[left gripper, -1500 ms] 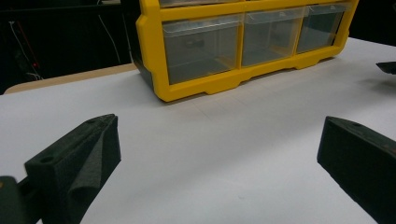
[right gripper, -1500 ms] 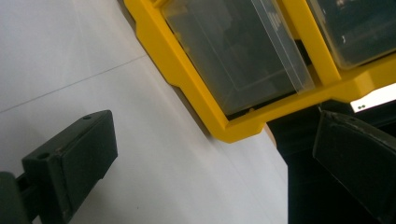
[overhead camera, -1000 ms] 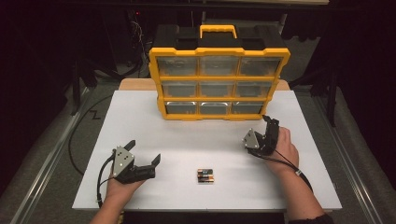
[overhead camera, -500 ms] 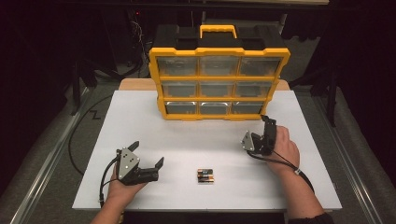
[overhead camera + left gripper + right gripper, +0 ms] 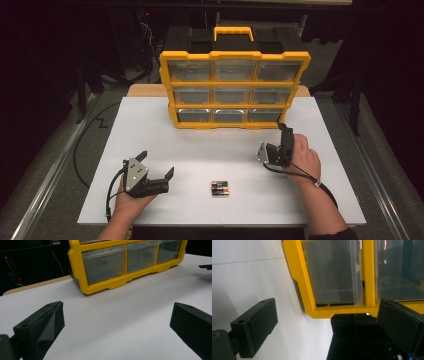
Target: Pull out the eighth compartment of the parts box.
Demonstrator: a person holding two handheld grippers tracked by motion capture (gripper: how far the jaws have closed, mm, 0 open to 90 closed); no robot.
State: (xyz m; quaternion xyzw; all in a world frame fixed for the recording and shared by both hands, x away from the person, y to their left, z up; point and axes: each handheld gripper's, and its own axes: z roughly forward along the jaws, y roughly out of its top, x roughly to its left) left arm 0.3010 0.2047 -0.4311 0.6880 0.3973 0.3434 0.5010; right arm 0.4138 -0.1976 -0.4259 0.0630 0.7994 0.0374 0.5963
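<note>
High view: batteries lie between spread left tongs and spread right tongs, untouched.

Open tool, yellow organizer, white table

The high view looks forward and down from above the person's side, taking in the whole white worktop and the yellow drawer organizer at its far edge. The left gripper view sits low over the worktop, facing the organizer from a moderate distance between its own jaws. The right gripper view is rolled sideways and close to the organizer, at a lower corner. All three views share the organizer's bottom drawer row.
</note>
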